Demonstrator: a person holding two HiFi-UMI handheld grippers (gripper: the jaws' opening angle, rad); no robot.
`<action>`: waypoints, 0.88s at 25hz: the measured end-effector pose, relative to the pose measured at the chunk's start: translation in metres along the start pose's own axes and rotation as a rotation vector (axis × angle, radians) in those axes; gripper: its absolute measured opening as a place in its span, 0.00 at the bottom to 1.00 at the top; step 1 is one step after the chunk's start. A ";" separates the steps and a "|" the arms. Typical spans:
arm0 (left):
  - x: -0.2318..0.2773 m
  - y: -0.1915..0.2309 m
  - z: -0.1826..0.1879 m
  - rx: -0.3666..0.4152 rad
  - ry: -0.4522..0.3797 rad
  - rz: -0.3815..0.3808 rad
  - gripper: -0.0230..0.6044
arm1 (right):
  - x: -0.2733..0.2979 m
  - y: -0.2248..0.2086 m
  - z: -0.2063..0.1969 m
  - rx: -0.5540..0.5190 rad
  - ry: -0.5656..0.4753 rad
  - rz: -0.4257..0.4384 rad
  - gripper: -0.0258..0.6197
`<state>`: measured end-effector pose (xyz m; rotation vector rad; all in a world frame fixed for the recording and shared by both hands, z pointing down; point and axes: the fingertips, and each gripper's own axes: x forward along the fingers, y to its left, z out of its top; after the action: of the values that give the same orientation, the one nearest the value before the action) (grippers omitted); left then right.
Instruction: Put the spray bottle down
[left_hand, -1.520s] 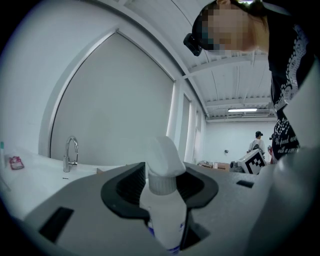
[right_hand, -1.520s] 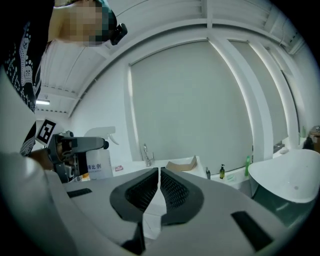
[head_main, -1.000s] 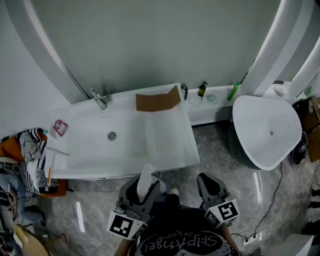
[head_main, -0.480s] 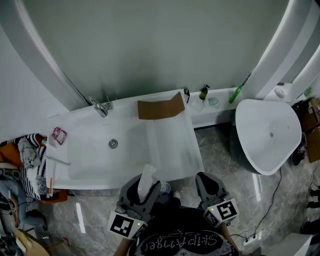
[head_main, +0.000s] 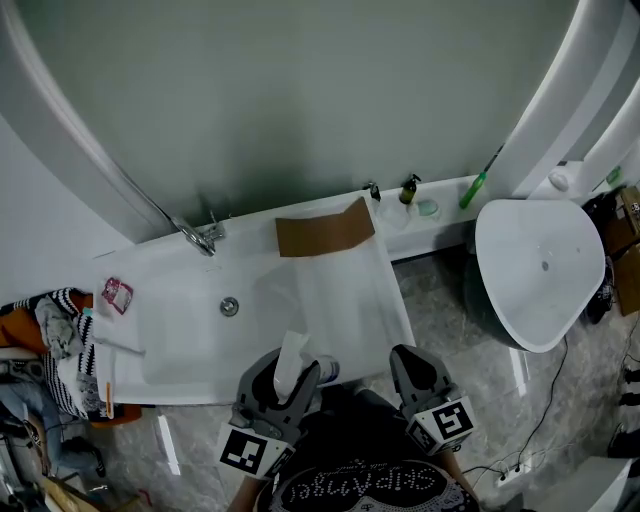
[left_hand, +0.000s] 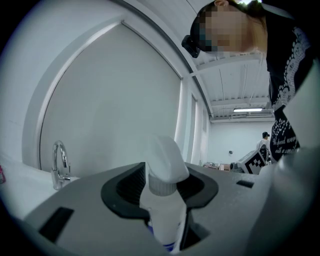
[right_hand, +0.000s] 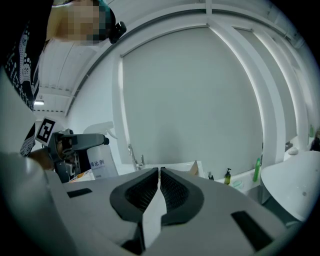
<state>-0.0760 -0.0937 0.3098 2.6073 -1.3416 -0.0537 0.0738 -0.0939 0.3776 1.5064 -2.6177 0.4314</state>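
Note:
A white spray bottle (head_main: 291, 362) stands upright between the jaws of my left gripper (head_main: 285, 385), which is shut on its body just below the trigger head. In the left gripper view the spray bottle (left_hand: 162, 200) fills the gap between the dark pads. The gripper hangs at the near rim of the white bathtub (head_main: 180, 350). My right gripper (head_main: 415, 372) is beside it over the marble floor, shut with nothing in it; its own view shows the right gripper (right_hand: 159, 175) with only a thin slit between the jaws. The same view has the spray bottle (right_hand: 97, 157) at the left.
A brown cardboard sheet (head_main: 322, 232) lies on the tub's far rim, beside a chrome faucet (head_main: 195, 237). Small bottles (head_main: 408, 188) and a green brush (head_main: 472, 187) stand on the ledge. A white oval basin (head_main: 545, 270) is at the right, striped clothes (head_main: 55, 330) at the left.
The bathtub has drawn closer in the head view: both grippers have moved forward to its near rim. The left grip on the spray bottle is unchanged.

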 end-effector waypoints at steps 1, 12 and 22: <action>0.002 0.002 -0.001 0.000 0.003 0.002 0.32 | 0.002 -0.001 -0.001 0.002 0.003 0.000 0.08; 0.025 0.006 -0.002 -0.016 0.011 0.049 0.32 | 0.014 -0.032 0.021 -0.023 -0.004 0.009 0.08; 0.062 0.013 0.001 0.046 -0.017 0.037 0.32 | 0.011 -0.051 0.008 0.007 0.017 0.010 0.08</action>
<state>-0.0503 -0.1519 0.3155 2.6244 -1.4129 -0.0397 0.1127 -0.1295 0.3825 1.4849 -2.6147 0.4527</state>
